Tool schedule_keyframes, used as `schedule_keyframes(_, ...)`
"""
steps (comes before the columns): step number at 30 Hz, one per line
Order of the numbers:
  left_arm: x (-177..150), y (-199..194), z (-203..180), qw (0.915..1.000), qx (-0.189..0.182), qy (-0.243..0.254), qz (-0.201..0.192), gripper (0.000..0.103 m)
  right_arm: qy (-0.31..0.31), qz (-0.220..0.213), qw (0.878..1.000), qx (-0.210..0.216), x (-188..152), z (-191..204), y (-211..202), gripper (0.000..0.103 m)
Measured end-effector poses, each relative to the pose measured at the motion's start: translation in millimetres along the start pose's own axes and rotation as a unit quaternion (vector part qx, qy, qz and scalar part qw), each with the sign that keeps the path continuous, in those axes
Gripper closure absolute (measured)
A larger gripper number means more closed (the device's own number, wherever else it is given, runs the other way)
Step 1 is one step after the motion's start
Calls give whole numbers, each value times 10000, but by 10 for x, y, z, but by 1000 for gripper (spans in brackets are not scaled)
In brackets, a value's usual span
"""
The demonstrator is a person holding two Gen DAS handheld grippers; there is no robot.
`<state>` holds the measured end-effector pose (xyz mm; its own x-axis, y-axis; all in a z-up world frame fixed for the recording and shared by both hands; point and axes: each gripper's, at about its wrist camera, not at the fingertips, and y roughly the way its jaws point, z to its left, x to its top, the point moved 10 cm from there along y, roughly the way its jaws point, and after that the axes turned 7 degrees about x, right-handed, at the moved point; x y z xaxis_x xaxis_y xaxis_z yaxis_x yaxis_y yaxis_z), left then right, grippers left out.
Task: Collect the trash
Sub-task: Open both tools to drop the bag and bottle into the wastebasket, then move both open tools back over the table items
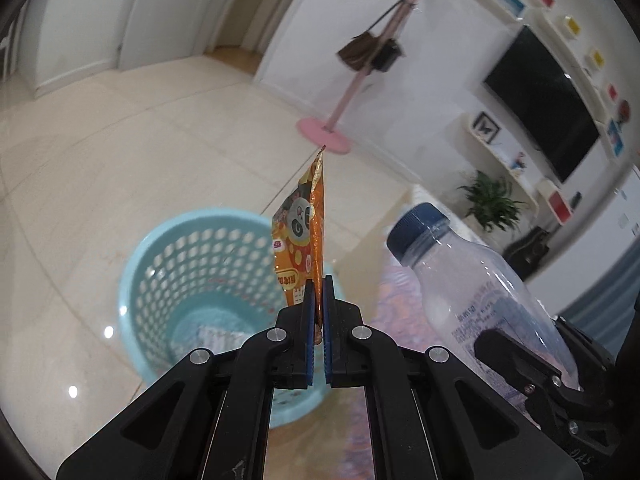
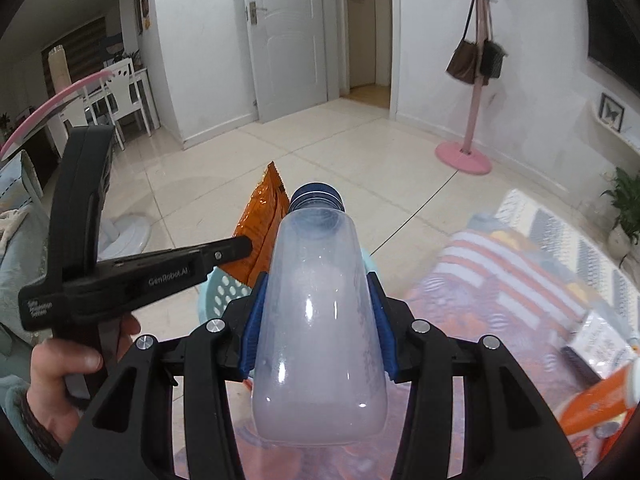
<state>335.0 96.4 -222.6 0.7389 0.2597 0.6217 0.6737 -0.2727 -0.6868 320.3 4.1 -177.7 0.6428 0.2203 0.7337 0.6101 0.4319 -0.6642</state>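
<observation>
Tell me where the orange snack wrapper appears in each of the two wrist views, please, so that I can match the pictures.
Left wrist view: the orange snack wrapper stands upright at the centre, pinched in the left gripper, over the blue basket.
Right wrist view: left of centre, behind the plastic bottle, held by the same gripper entering from the left.
Shared landmark: the pink coat stand.

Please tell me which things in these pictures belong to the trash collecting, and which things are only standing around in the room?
Belong to the job:
- orange snack wrapper, held in the left gripper
- clear plastic bottle with blue cap, held in the right gripper
- light blue perforated basket on the floor

Only standing around:
- pink coat stand with bags
- potted plant
- television
- white door
</observation>
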Motion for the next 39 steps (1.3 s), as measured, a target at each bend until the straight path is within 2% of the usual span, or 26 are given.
schedule_keyframes(2, -31, 57, 131, 9997, 150, -88, 158, 102, 129, 158, 9998, 41, -41, 30, 164, 59)
schedule_keyframes(5, -115, 143, 305, 9981, 340, -217, 456, 102, 702, 532, 9953, 400, -155, -36, 428, 59)
schedule_keyframes(9, -170, 232, 416, 9962, 418, -321, 692, 102, 994, 801, 9913, 314, -297, -148, 669, 59)
schedule_keyframes(13, -204, 288, 403, 9951, 255, -413, 860, 101, 1128, 1105, 9872, 230, -429, -190, 875, 59)
schedule_keyframes(15, -233, 308, 370, 9946, 182, -447, 924, 101, 1136, 1110, 9872, 153, -441, -196, 904, 58)
schedule_keyframes(17, -238, 318, 367, 9946, 235, -413, 924, 98, 1190, 1128, 9863, 183, -454, -202, 920, 58)
schedule_keyframes(18, -259, 316, 386, 9946, 264, -404, 917, 93, 1228, 1127, 9857, 230, -457, -183, 912, 58)
schedule_keyframes(20, -241, 302, 376, 9951, 284, -401, 861, 71, 1279, 1129, 9850, 260, -464, -167, 879, 57)
schedule_keyframes(24, -193, 255, 377, 9960, 376, -389, 714, 70, 1402, 1136, 9830, 350, -501, -177, 842, 57)
schedule_keyframes(34, -198, 285, 321, 9958, 421, -357, 733, 70, 1319, 1070, 9850, 313, -547, -180, 723, 57)
schedule_keyframes(39, -106, 201, 170, 9976, 290, -403, 473, 70, 1237, 876, 9882, 210, -493, -235, 492, 57)
